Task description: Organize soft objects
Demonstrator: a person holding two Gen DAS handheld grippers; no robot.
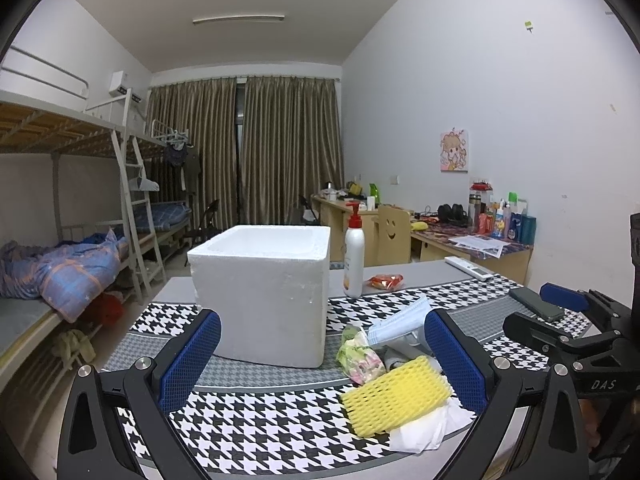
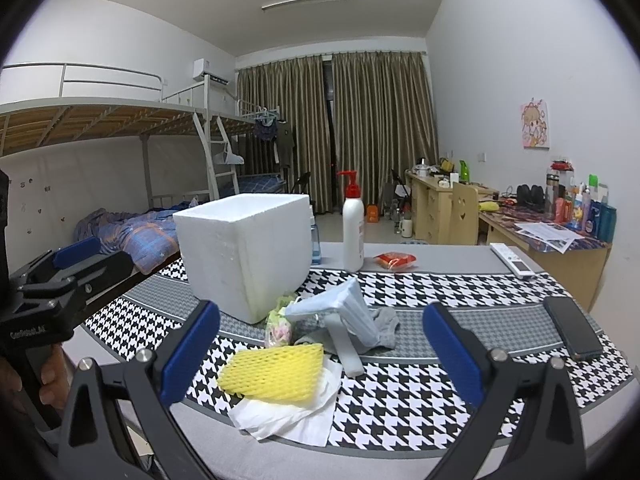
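Observation:
A white foam box [image 1: 262, 292] [image 2: 244, 250] stands open-topped on the houndstooth table cloth. Beside it lies a pile of soft things: a yellow foam net sleeve [image 1: 396, 396] [image 2: 274, 372] on a white tissue [image 1: 424, 428] [image 2: 288, 412], a blue face mask [image 1: 400, 322] [image 2: 344, 304], a green-pink plastic bag [image 1: 360, 356] [image 2: 279, 326] and a grey sock [image 2: 382, 326]. My left gripper [image 1: 322, 360] is open, facing the box, the pile by its right finger. My right gripper [image 2: 322, 348] is open just short of the pile.
A white pump bottle [image 1: 354, 256] [image 2: 353, 228], a red snack packet [image 1: 386, 281] [image 2: 396, 261], a white remote [image 1: 470, 268] [image 2: 512, 260] and a dark phone [image 1: 536, 304] [image 2: 572, 330] lie on the table. Bunk beds stand left, cluttered desks right.

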